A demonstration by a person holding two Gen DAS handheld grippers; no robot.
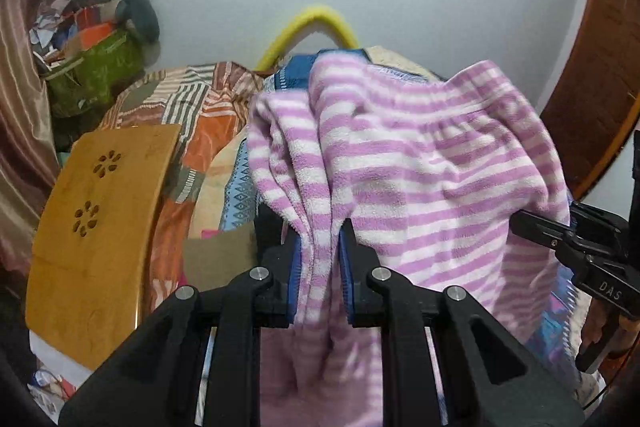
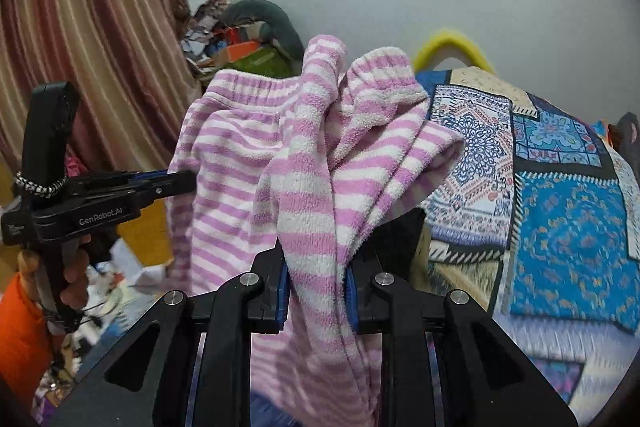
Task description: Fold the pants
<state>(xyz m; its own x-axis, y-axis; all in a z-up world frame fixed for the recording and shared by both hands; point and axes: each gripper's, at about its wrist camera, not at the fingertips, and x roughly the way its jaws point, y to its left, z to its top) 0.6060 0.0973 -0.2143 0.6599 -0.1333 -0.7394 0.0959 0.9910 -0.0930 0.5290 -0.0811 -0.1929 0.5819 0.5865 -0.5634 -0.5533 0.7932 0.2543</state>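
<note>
PANTS: pink-and-white striped fleece pants [image 1: 420, 163] hang in the air over the blue patterned patchwork bedspread [image 2: 568, 227], stretched between both claws, likely for a fold | LEFT: left gripper [image 1: 320, 251] clamps a bunched edge at 6 o'clock, angled down | RIGHT: right gripper [image 2: 316, 267] likewise pinches fabric, tilted less steeply

Pants [image 1: 420, 155] between left tongs [image 1: 320, 267] and right tongs [image 2: 316, 279], above bedspread [image 2: 560, 207].
</note>
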